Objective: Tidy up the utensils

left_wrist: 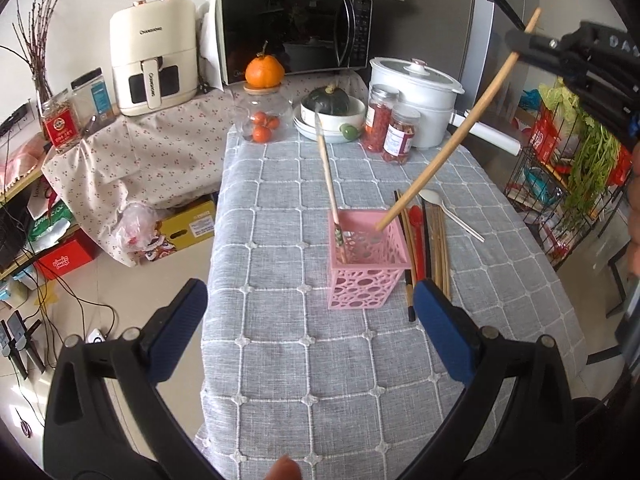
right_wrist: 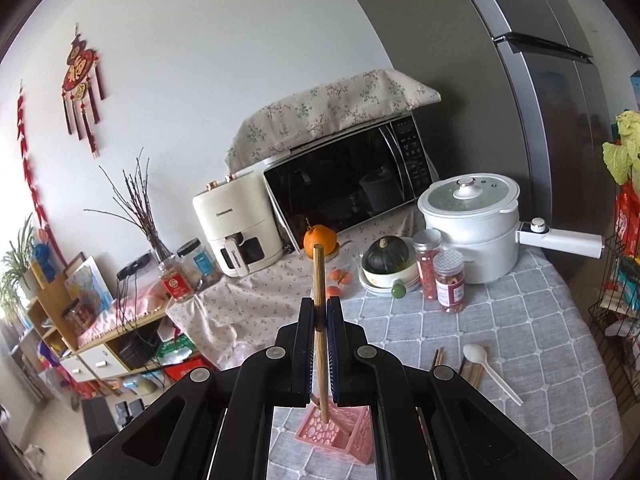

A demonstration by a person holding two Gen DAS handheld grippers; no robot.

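A pink openwork holder (left_wrist: pixel 366 264) (right_wrist: pixel 344 436) stands on the grey checked tablecloth (left_wrist: pixel 304 360). One patterned chopstick (left_wrist: pixel 329 184) leans inside it. My right gripper (right_wrist: pixel 320 316) (left_wrist: pixel 520 42) is shut on a plain wooden chopstick (left_wrist: pixel 452 144) (right_wrist: pixel 319 280), whose lower tip hangs just over the holder's mouth. Right of the holder lie several chopsticks (left_wrist: pixel 436 248), a red spoon (left_wrist: pixel 417 232) and a white spoon (left_wrist: pixel 448 210) (right_wrist: pixel 486 368). My left gripper (left_wrist: pixel 310 320) stands open near the table's front, holding nothing.
At the back of the table are a glass jar with tangerines (left_wrist: pixel 264 120), stacked bowls with a dark squash (left_wrist: pixel 330 114), two red-filled jars (left_wrist: pixel 390 128) and a white cooker (left_wrist: pixel 416 96). A wire rack with greens (left_wrist: pixel 576 168) stands right. The table's left edge drops to a cluttered floor.
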